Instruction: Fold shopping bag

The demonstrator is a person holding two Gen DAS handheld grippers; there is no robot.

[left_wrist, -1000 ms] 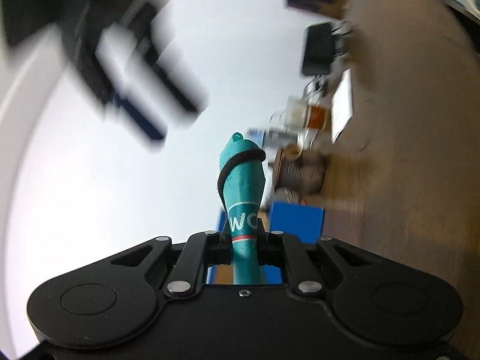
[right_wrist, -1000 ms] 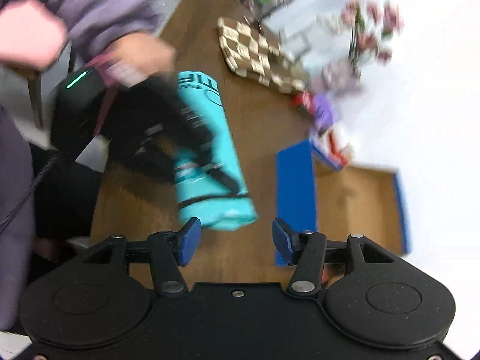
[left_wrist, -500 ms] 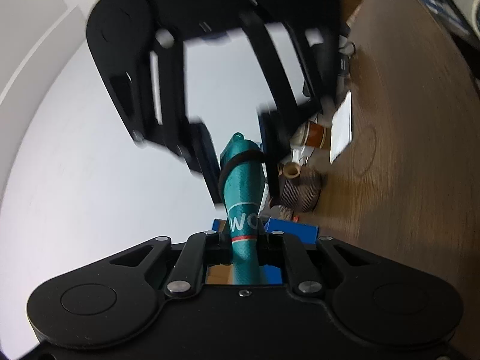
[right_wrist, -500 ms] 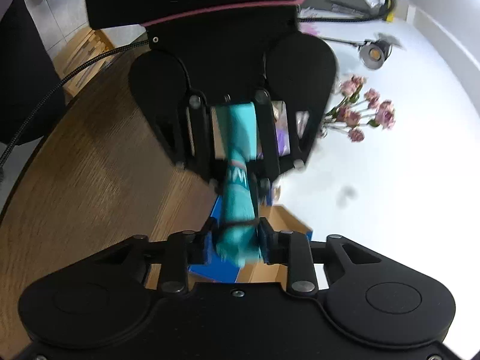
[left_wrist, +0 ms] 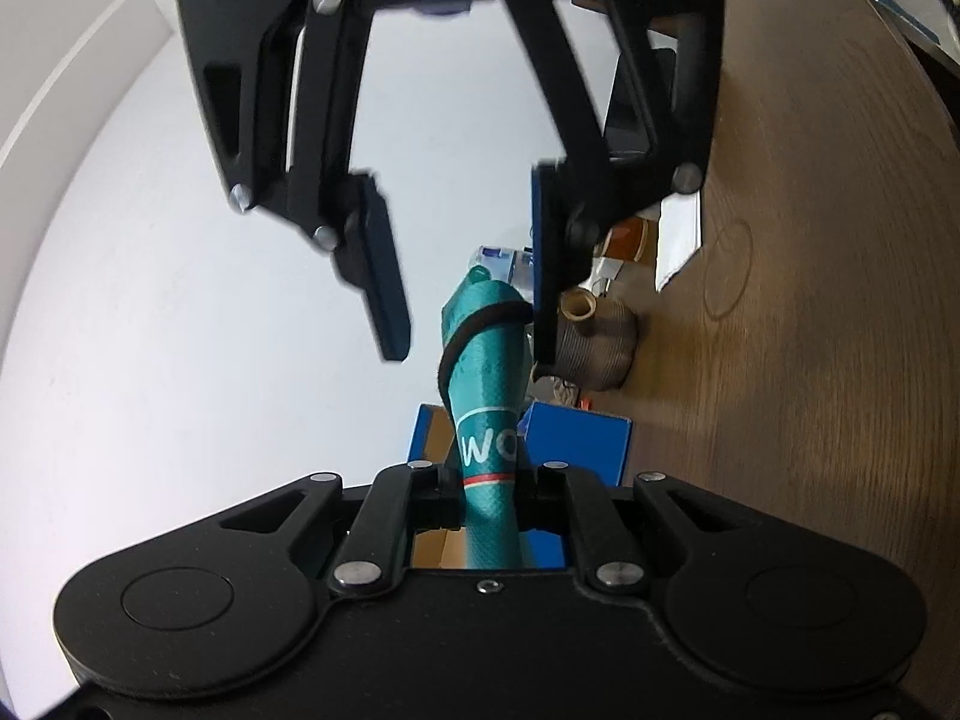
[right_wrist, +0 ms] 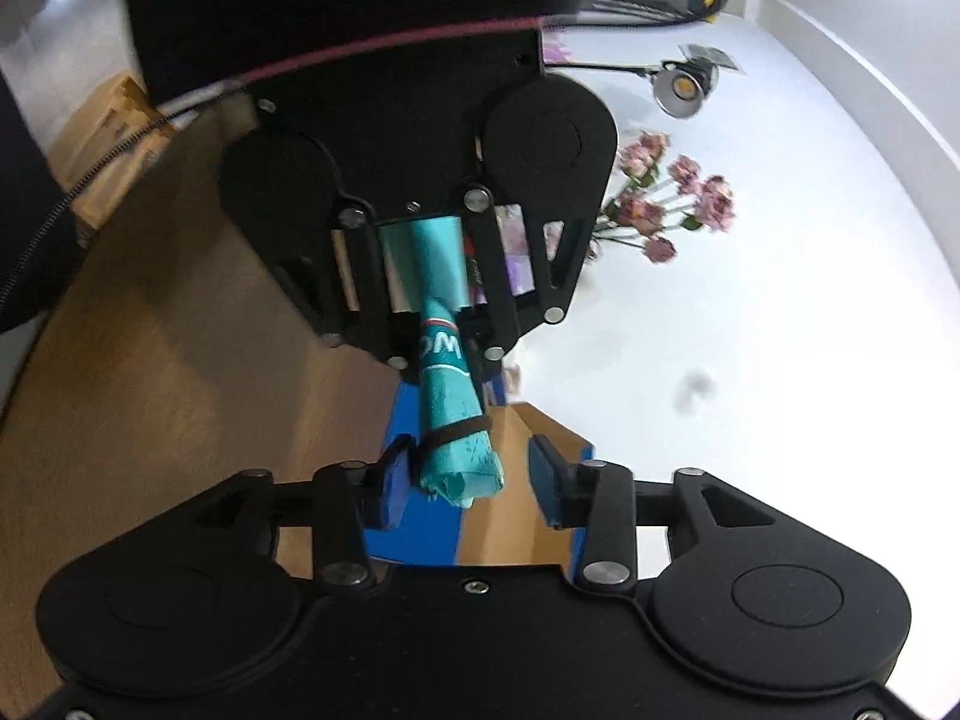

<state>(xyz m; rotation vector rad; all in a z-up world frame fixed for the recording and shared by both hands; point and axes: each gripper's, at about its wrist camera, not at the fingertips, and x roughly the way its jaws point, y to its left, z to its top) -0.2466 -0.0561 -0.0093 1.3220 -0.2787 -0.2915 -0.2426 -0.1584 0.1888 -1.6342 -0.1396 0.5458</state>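
1. Left wrist view is showing the brown wooden table tilted up the right side of the picture, with a plain white wall taking up the left.
2. A blue-edged cardboard box is lying open on the table just behind the bag; a ribbed brown pot is standing beyond it.
3. The left gripper is clamping the teal shopping bag, already rolled into a tight bundle, by one end, and is holding it out level in the air above the box.
4. The right gripper is facing it from the far side, its blue pads standing either side of the bundle's free end. One pad is sitting against the elastic side, while a clear gap is showing at the other, so it is not yet pinching.
5. A black elastic loop is wrapping slantwise round the roll near that free end.
6. Judging by this, the folding itself is looking finished and the step in hand is securing or handing over the bundle.
7. The next move is probably calling for the right pads to be closing squarely on the roll's end, or on the elastic, without knocking the band off the tip, while the left tongs are keeping their pinch so the roll is not loosening.
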